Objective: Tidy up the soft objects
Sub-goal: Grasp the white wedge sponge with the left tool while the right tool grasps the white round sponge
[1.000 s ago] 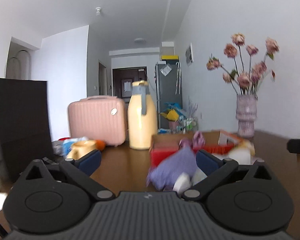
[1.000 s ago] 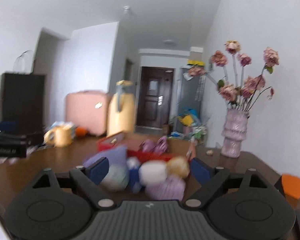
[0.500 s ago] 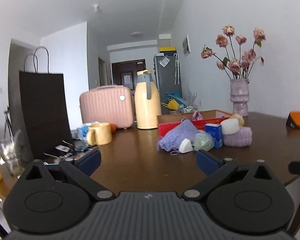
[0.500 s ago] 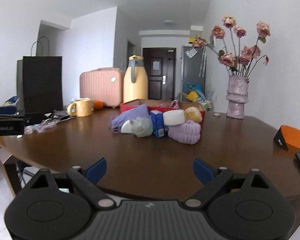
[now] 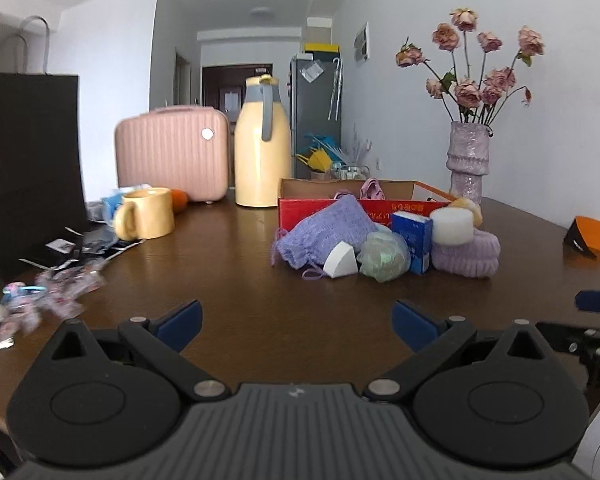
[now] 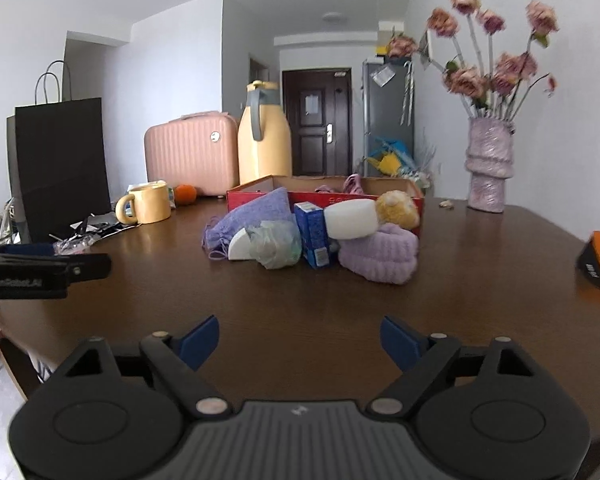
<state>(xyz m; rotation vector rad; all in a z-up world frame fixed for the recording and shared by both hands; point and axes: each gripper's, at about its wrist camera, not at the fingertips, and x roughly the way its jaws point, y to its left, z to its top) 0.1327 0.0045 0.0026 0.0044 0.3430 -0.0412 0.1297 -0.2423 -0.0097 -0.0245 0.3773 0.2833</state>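
Brown wooden counter (image 5: 228,280) in a pale-walled flat. Both grippers, left (image 5: 296,322) and right (image 6: 300,338), hover with jaws spread wide, nothing in them. The soft pile (image 6: 312,232) sits well ahead, against a red box (image 6: 328,196).

Both the left gripper (image 5: 296,320) and right gripper (image 6: 300,338) have drawn back from the pile (image 6: 312,228).

red box (image 5: 320,210), lilac pouch (image 5: 324,236), yellow mug (image 5: 146,214)
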